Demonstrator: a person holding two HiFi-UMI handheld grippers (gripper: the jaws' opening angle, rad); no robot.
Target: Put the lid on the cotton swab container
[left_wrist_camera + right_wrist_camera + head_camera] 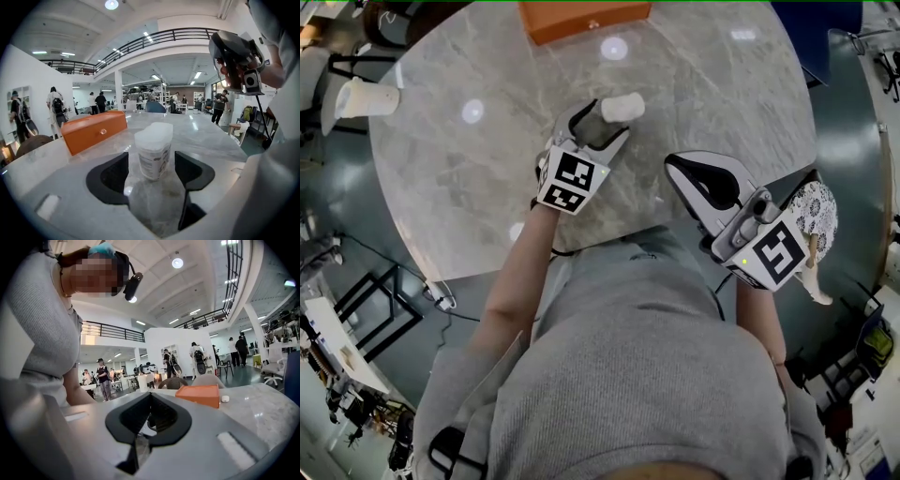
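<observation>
The cotton swab container, a small white tub with a printed label, stands upright on the marble table. A translucent white lid sits on top of it. My left gripper is open, one jaw on each side of the tub, with a gap showing on both sides. From the head view the tub stands at the tips of the left gripper. My right gripper hangs over the table's near edge, to the right of the tub, shut with nothing in it.
An orange box lies at the table's far side, beyond the tub. Beside that box lies a small white object. A white cup stands off the table at the left. People and desks fill the hall behind.
</observation>
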